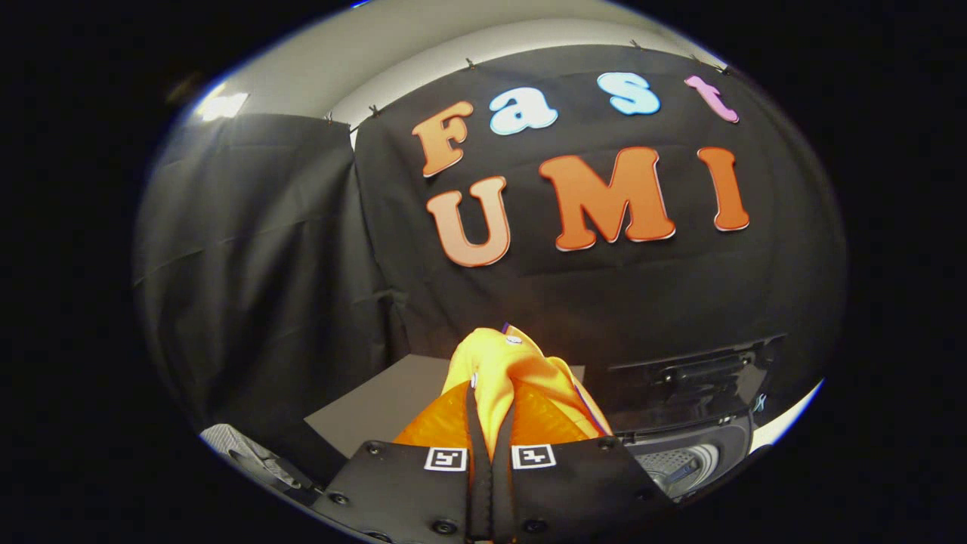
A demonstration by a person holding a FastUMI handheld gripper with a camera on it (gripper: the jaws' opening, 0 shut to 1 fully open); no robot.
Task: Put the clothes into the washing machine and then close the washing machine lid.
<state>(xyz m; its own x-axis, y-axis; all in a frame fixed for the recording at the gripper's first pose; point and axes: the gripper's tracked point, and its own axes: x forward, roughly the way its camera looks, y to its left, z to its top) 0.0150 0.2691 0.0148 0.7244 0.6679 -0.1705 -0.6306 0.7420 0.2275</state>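
Black cloth [264, 249] hangs as the booth's back and side walls, clipped along its top edge, with a pale wall and ceiling [423, 38] showing above it and a bright light patch [223, 106] off to the left. Below the cloth, a flat grey worktop [378, 404] lies ahead and to the left of the claw.

To the right of the fingers stands the washing machine [691, 446]. Its dark lid [695, 381] is raised, leaning back against the cloth, with a handle bar across it. Under the lid the drum opening [680, 465] shows a pale, ribbed inner wall; only a sliver of it is in sight, and whether anything lies inside cannot be made out. A small blue mark sits near its rim, too small to identify.

The claw [491, 423] is closed almost fully, its two fingers nearly touching, and it pinches an orange-yellow garment [506, 370] between them. The cloth bunches up just beyond the fingertips in a folded peak, with a small pale button or tag near its top and a thin dark-blue edging down its right side. The garment is lifted, held left of the drum opening and not in it. How much more of it hangs below the fingers is hidden by the claw body. A grey ridged object [249, 453] at the lower left is cut off and hard to name.
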